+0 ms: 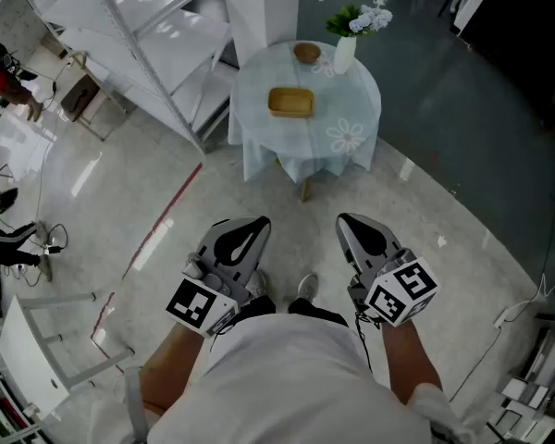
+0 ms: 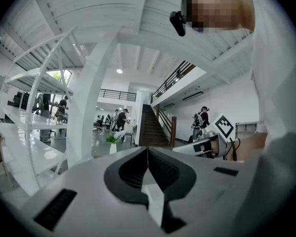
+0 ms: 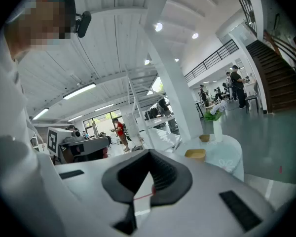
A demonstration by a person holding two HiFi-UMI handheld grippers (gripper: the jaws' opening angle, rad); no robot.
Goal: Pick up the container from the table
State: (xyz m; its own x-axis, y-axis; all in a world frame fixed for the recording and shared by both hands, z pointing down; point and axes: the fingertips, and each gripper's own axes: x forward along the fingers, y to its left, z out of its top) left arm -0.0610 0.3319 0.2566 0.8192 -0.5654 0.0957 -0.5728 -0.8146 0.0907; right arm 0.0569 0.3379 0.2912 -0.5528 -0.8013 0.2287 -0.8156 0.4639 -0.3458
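The container [image 1: 290, 102] is a shallow yellow-brown rectangular tray lying on a round table [image 1: 351, 137] draped in pale blue cloth, some way ahead of me. Both grippers hang near my waist, well short of the table. My left gripper [image 1: 257, 225] is shut and holds nothing, and my right gripper [image 1: 350, 222] is likewise shut and empty. In the right gripper view the container [image 3: 195, 154] shows beyond the closed gripper [image 3: 149, 154], on the table [image 3: 229, 157]. In the left gripper view the gripper [image 2: 148, 149] is shut, and the container is hidden.
A small round bowl [image 1: 306, 53] and a white vase with flowers [image 1: 345, 54] share the table. White metal shelving [image 1: 148, 54] and a white pillar [image 1: 259, 7] stand to the left. A red floor line [image 1: 162, 220] and a white frame [image 1: 37, 340] lie nearer.
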